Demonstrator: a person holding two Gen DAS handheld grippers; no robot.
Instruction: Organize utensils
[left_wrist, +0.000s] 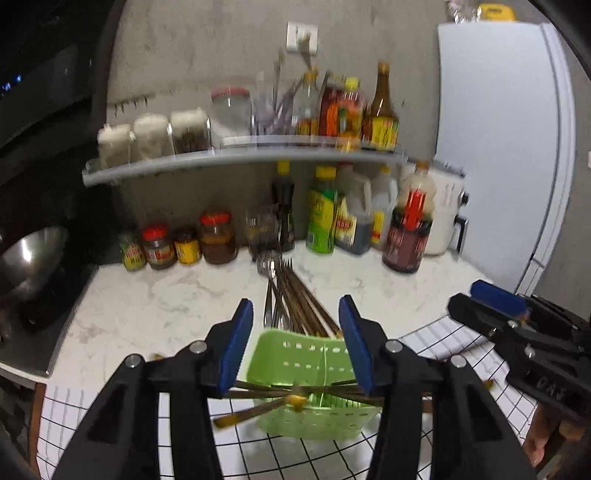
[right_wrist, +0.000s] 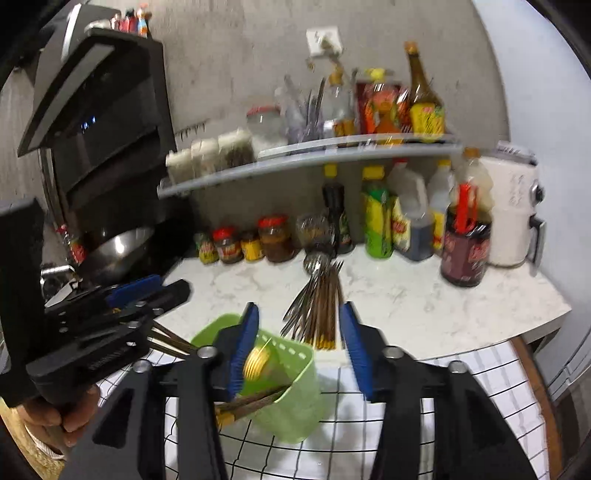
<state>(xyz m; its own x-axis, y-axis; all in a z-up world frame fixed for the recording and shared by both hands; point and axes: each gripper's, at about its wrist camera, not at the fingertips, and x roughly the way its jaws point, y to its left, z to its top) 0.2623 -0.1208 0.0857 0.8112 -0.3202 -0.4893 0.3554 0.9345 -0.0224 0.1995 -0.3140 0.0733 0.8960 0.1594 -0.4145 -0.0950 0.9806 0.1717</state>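
Observation:
A light green slotted utensil basket (left_wrist: 306, 363) (right_wrist: 291, 398) stands on a white grid-patterned cloth (left_wrist: 443, 343). Brown chopsticks with yellow ends (left_wrist: 295, 397) (right_wrist: 255, 365) lie in and across it. A loose pile of metal forks, spoons and brown chopsticks (left_wrist: 284, 295) (right_wrist: 317, 306) lies on the marble counter behind it. My left gripper (left_wrist: 297, 338) (right_wrist: 162, 288) hovers open over the basket, its blue pads (left_wrist: 238, 347) touching nothing. My right gripper (right_wrist: 299, 345) (left_wrist: 476, 301) is open too, just right of the basket, with nothing between its fingers.
Sauce bottles and jars (left_wrist: 332, 221) line the back of the counter (left_wrist: 166, 302), under a grey shelf (left_wrist: 240, 157) with more bottles. A steel wok (left_wrist: 29, 258) sits on the stove at left. A white appliance (right_wrist: 513, 206) and a fridge (left_wrist: 498, 129) stand at right.

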